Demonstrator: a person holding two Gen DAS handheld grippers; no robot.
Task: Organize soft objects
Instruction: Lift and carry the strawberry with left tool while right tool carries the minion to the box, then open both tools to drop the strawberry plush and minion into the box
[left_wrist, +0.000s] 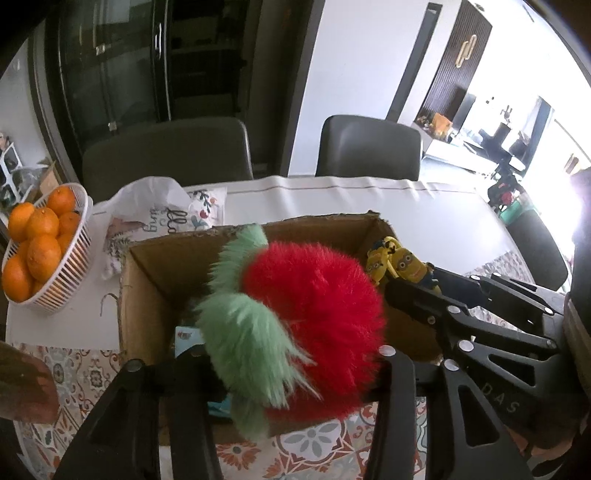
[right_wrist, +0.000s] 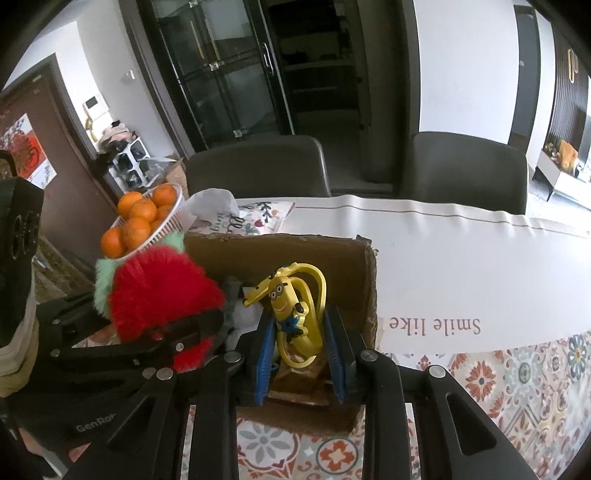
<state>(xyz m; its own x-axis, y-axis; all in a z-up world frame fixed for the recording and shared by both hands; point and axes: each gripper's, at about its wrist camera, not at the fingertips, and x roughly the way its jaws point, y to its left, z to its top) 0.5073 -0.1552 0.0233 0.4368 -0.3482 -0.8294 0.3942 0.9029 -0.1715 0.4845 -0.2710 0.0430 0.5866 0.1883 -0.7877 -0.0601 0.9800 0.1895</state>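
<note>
A fluffy red plush strawberry (left_wrist: 314, 317) with green leaves is held in my left gripper (left_wrist: 280, 369) over the open cardboard box (left_wrist: 155, 273). It also shows in the right wrist view (right_wrist: 162, 295), with the left gripper's black fingers (right_wrist: 184, 332) across it. My right gripper (right_wrist: 301, 332), with blue pads (right_wrist: 334, 343), is shut on a yellow minion banana toy (right_wrist: 291, 314) over the box (right_wrist: 354, 288). In the left wrist view the toy (left_wrist: 402, 264) shows at the box's right side, at the tips of the right gripper (left_wrist: 417, 291).
A white basket of oranges (left_wrist: 37, 243) stands at the left of the table. A printed pillow in a plastic bag (left_wrist: 166, 214) lies behind the box. Two dark chairs (left_wrist: 369, 147) stand at the far edge. A white cloth (right_wrist: 461, 258) covers the table over a patterned one.
</note>
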